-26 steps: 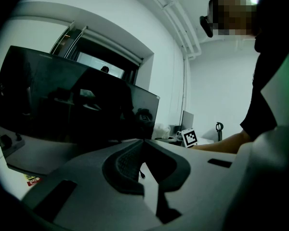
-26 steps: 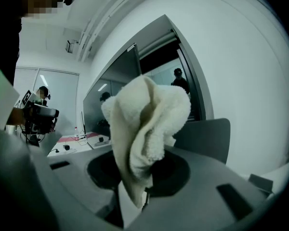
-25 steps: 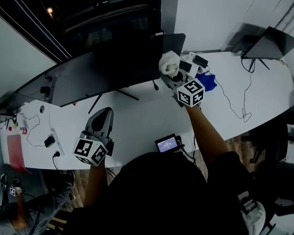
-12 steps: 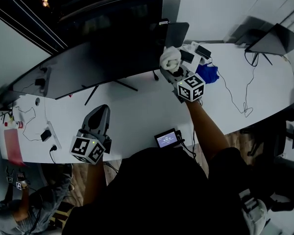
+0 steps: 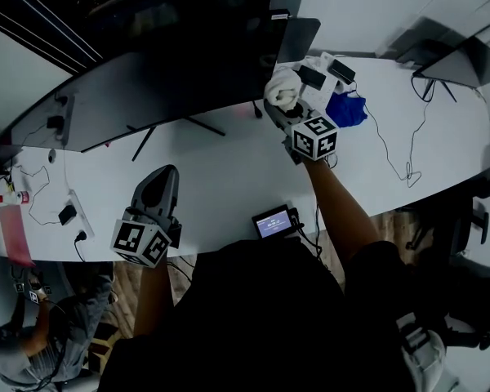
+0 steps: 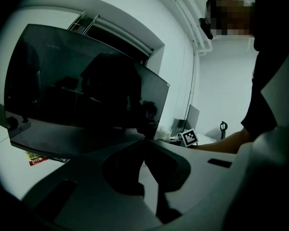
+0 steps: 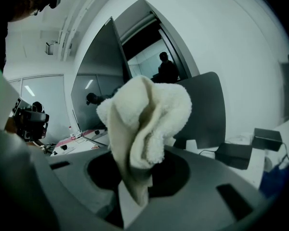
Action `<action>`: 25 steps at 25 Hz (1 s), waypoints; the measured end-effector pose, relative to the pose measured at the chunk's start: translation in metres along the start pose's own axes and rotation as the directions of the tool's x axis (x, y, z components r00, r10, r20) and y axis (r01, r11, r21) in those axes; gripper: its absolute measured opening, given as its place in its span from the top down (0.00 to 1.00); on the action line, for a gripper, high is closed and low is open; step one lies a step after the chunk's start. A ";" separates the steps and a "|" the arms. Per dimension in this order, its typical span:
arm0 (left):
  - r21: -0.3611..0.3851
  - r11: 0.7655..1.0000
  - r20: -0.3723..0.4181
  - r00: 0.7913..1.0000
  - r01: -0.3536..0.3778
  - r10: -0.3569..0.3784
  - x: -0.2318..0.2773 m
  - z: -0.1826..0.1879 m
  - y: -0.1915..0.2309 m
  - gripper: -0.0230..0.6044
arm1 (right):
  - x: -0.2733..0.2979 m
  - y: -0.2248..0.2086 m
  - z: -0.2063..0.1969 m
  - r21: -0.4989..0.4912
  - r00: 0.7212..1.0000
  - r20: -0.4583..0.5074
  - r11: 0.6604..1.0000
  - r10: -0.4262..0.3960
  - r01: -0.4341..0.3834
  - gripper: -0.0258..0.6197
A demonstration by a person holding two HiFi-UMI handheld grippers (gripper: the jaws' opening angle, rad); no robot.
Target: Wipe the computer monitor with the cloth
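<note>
A wide dark monitor [image 5: 147,96] stands on thin legs along the back of the white desk [image 5: 229,178]. My right gripper [image 5: 284,111] is shut on a bunched cream cloth [image 5: 282,90], held up just off the monitor's right end. The right gripper view has that cloth [image 7: 144,119] rising from the jaws of the gripper [image 7: 134,189], with the monitor [image 7: 94,85] edge-on behind it. My left gripper [image 5: 167,173] hovers low in front of the monitor's middle, shut and holding nothing. In its own view the left gripper [image 6: 144,141] points at the dark screen [image 6: 82,95].
A dark panel [image 5: 298,39] stands right of the monitor. Black devices [image 5: 314,76], a blue cloth [image 5: 345,109] and a cable [image 5: 392,158] lie beyond the right gripper. A small screen device [image 5: 273,221] sits at the front edge, a power strip [image 5: 75,215] at left, a laptop [image 5: 465,60] at far right.
The head view has shifted a little. My right gripper with the cloth stays beside the monitor's right end. My left gripper has slid slightly left along the desk front.
</note>
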State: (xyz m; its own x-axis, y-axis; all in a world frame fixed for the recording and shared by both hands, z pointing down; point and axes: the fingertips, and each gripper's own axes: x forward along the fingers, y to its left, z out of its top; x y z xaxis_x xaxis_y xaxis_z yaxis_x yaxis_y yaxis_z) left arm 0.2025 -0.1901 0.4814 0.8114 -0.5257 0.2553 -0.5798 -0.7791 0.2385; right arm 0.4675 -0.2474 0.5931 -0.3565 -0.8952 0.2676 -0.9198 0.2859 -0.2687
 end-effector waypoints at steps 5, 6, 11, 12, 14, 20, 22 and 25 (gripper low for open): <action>-0.012 1.000 -0.016 1.000 -0.021 0.021 -0.007 -0.009 0.004 0.97 | 0.005 -0.004 -0.016 0.075 1.000 -0.017 0.997 -0.025 0.026 0.79; -0.016 1.000 -0.019 0.999 -0.027 0.027 -0.009 -0.010 0.005 0.97 | 0.006 -0.005 -0.018 0.099 1.000 -0.014 0.995 -0.026 0.028 0.80; -0.032 0.998 -0.029 0.999 -0.047 0.046 -0.017 -0.019 0.010 0.97 | 0.010 -0.007 -0.025 0.229 0.999 0.021 0.973 -0.025 0.020 0.80; -0.035 0.998 -0.032 0.998 -0.049 0.048 -0.018 -0.021 0.011 0.97 | 0.011 -0.007 -0.025 0.266 0.999 0.037 0.964 -0.024 0.013 0.80; -0.039 0.998 -0.036 0.998 -0.054 0.052 -0.021 -0.023 0.012 0.97 | 0.013 -0.007 -0.025 0.357 0.997 0.079 0.934 -0.025 -0.005 0.80; -0.052 0.996 -0.043 0.996 -0.076 0.073 -0.036 -0.029 0.019 0.97 | 0.014 -0.008 -0.027 0.680 0.966 0.240 0.727 -0.100 -0.094 0.80; -0.056 0.995 -0.045 0.996 -0.085 0.083 -0.041 -0.031 0.023 0.97 | 0.014 -0.009 -0.030 0.768 0.945 0.289 0.626 -0.156 -0.132 0.80; -0.063 0.993 -0.043 0.995 -0.096 0.093 -0.047 -0.031 0.027 0.97 | 0.015 -0.014 -0.036 0.866 0.902 0.350 0.455 -0.253 -0.209 0.80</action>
State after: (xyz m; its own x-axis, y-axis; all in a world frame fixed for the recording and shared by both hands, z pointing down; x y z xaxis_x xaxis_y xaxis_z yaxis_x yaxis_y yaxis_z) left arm 0.1458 -0.1760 0.5047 0.7499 -0.5810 0.3164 -0.6584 -0.7021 0.2712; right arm 0.4691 -0.2523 0.6340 -0.0313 -0.9994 -0.0149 -0.2018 0.0209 -0.9792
